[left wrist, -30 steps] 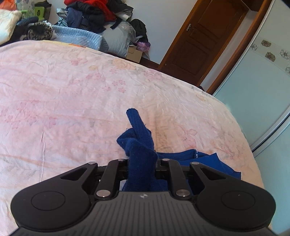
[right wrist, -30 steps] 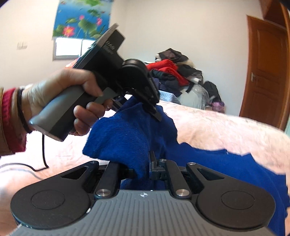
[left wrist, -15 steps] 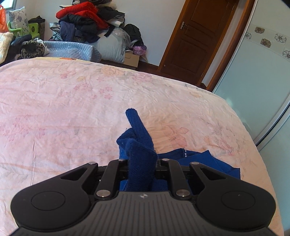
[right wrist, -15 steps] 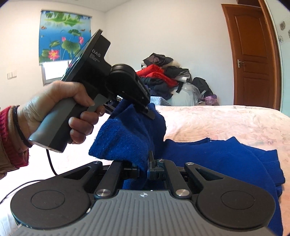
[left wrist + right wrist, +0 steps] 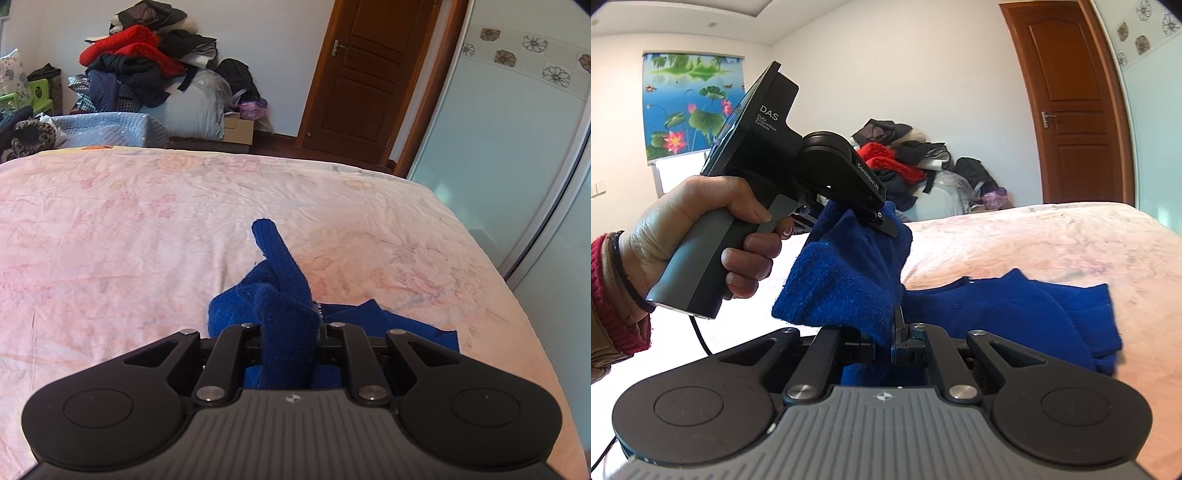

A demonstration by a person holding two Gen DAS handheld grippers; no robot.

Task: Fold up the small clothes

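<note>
Filling most of the left wrist view is the wide bed with its wrinkled pale pink floral sheet (image 5: 147, 229), the flat work surface for the fold. Behind it, in the upper left of that frame, sits a heaped pile of red, black and grey clothes (image 5: 147, 62), with a brown wooden door (image 5: 362, 74) in the upper middle; neither is in play.

Now the garment itself: a small royal-blue knitted top (image 5: 1015, 314). In the right wrist view, most of it lies spread on the sheet at centre right, while one end is lifted off the bed at centre frame. It is held up from two points, probably to carry that edge over the rest and make a fold.

The black left gripper (image 5: 882, 221), held in the person's hand (image 5: 701, 229) at left of the right wrist view, is clenched on a bunch of the knit; in its own view a blue tongue of fabric pokes up between the jaws. It grips higher, keeping the cloth taut.

At the bottom centre, the black right gripper (image 5: 892, 343) is clamped tight on the lower fold of the same lifted edge, so the edge should travel as one straight line.
</note>
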